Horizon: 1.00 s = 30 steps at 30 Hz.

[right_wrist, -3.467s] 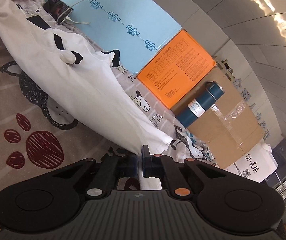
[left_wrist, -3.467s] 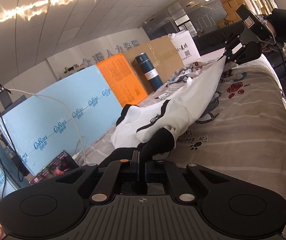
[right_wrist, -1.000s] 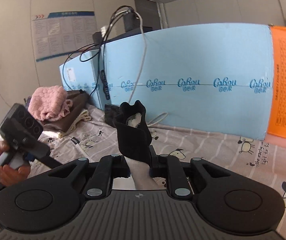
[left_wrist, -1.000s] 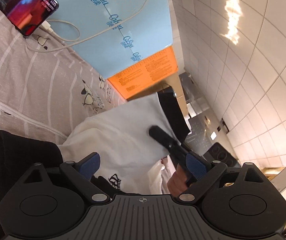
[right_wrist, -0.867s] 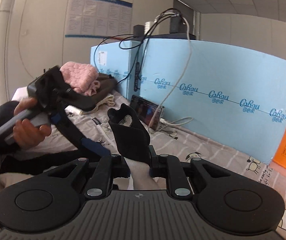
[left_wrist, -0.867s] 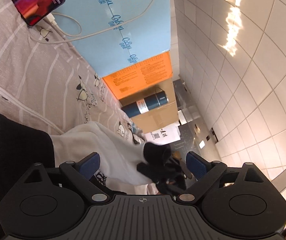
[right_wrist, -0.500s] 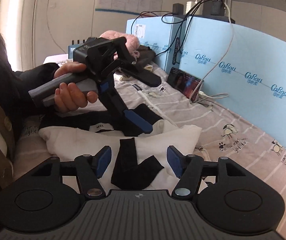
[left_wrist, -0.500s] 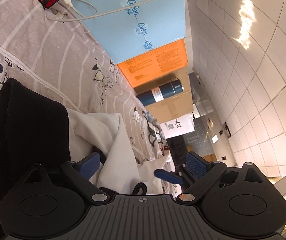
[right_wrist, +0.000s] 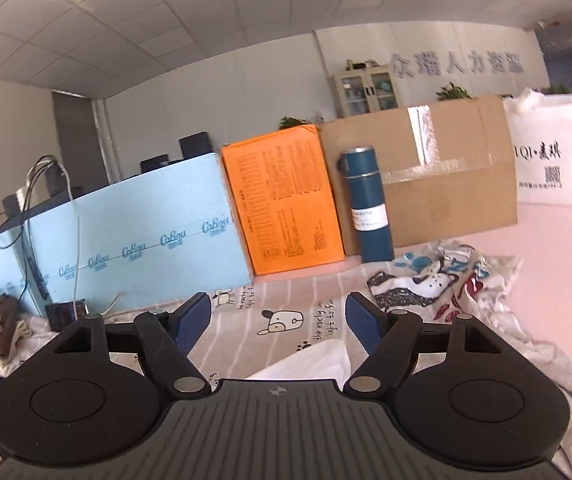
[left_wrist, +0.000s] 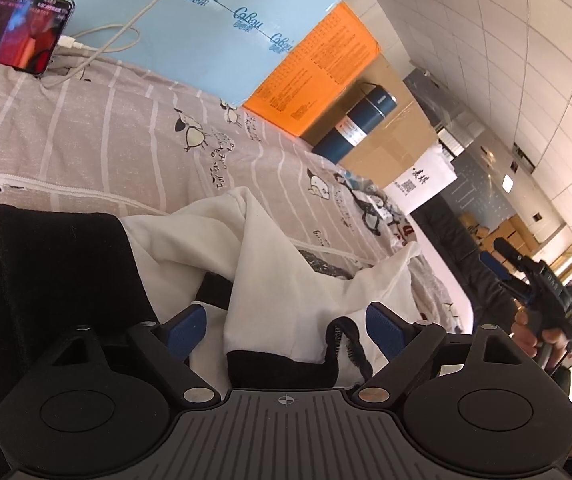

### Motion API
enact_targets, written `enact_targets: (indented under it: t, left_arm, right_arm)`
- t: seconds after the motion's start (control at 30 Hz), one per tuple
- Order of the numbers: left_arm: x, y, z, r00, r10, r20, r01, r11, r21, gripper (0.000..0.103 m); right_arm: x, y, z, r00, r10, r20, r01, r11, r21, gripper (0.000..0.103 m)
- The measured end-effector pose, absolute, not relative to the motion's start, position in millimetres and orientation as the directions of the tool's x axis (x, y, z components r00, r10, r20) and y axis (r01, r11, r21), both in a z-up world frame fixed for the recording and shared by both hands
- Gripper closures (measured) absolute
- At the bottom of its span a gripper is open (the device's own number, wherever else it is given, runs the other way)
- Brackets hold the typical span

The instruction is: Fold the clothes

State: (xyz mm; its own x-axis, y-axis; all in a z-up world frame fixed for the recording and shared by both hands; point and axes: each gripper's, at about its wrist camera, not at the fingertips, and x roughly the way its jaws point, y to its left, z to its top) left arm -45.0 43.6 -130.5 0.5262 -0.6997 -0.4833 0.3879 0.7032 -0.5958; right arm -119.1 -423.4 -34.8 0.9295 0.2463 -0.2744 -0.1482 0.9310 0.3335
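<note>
A white garment with black cuffs and trim [left_wrist: 286,276] lies bunched on the grey cartoon-print sheet [left_wrist: 86,148]. A wide black band of it [left_wrist: 58,280] lies at the left. My left gripper [left_wrist: 286,320] is open just above the garment, its blue pads [left_wrist: 188,326] apart. My right gripper [right_wrist: 278,318] is open and empty above the sheet [right_wrist: 286,312]. A white corner of the garment [right_wrist: 310,360] shows just below it. The right gripper also shows in the left wrist view [left_wrist: 534,284], at the far right.
A blue foam board [right_wrist: 126,248], orange panel [right_wrist: 282,200], teal flask [right_wrist: 368,204], cardboard box [right_wrist: 446,176] and white bag [right_wrist: 546,156] line the bed's far side. A lit phone [left_wrist: 14,40] with a white cable leans at the left. A patterned cloth [right_wrist: 446,276] lies right.
Both grippers opened and let go of the garment, which now lies bunched on the sheet. The right gripper swung away from the left hand towards the boxes.
</note>
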Motion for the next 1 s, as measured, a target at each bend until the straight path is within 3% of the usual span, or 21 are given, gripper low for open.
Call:
enact_targets:
  t: [0.03,0.1,0.13,0.2,0.27,0.37,0.47,0.53,0.67,0.73,0.9,1.0]
  left_arm:
    - [-47,39,-129,0.543,-0.669,-0.508,0.393,0.737,-0.550,0.032]
    - [-52,34,-126,0.563,-0.629,-0.536,0.414,0.776,-0.476,0.062]
    - [-54,32,-125,0.569,-0.617,-0.544,0.428,0.787,-0.444,0.067]
    - [-59,28,-122,0.580,-0.599,-0.553,0.456,0.801,-0.389,0.091]
    - [-67,31,-114,0.577,-0.635,-0.513,0.494,0.772,-0.399,0.097]
    - [-83,36,-99,0.563,-0.700,-0.439,0.529,0.713,-0.460,0.099]
    - [-100,42,-95,0.558,-0.725,-0.404,0.525,0.686,-0.504,0.099]
    - [-111,45,-102,0.557,-0.711,-0.429,0.491,0.699,-0.520,0.099]
    - [-118,49,-122,0.545,-0.670,-0.503,0.409,0.737,-0.538,0.098]
    - [-117,52,-126,0.542,-0.676,-0.499,0.400,0.730,-0.554,0.098]
    - [-112,51,-128,0.551,-0.657,-0.515,0.395,0.749,-0.532,0.098]
    - [-113,52,-133,0.550,-0.642,-0.533,0.381,0.762,-0.525,0.098]
  right_arm:
    - [-109,-425,-38,0.918,0.248,-0.308,-0.121,0.918,0.378,0.031]
    - [-86,-424,-49,0.882,0.281,-0.377,-0.083,0.882,0.463,0.031]
    - [-72,-424,-57,0.852,0.317,-0.416,-0.065,0.853,0.518,0.031]
    - [-48,-417,-74,0.797,0.384,-0.466,-0.044,0.806,0.590,0.033]
    - [-32,-408,-85,0.774,0.392,-0.498,-0.012,0.795,0.606,0.034]
    - [-16,-403,-98,0.761,0.334,-0.556,0.074,0.807,0.585,0.039]
    - [-9,-403,-108,0.744,0.277,-0.608,0.147,0.819,0.554,0.052]
    - [-9,-408,-115,0.742,0.262,-0.618,0.172,0.816,0.552,0.067]
    - [-20,-419,-122,0.761,0.227,-0.608,0.193,0.815,0.547,0.084]
    - [-26,-424,-124,0.777,0.223,-0.589,0.192,0.807,0.559,0.095]
    - [-46,-435,-120,0.839,0.217,-0.500,0.154,0.786,0.599,0.099]
    - [-59,-437,-120,0.847,0.164,-0.506,0.183,0.803,0.567,0.099]
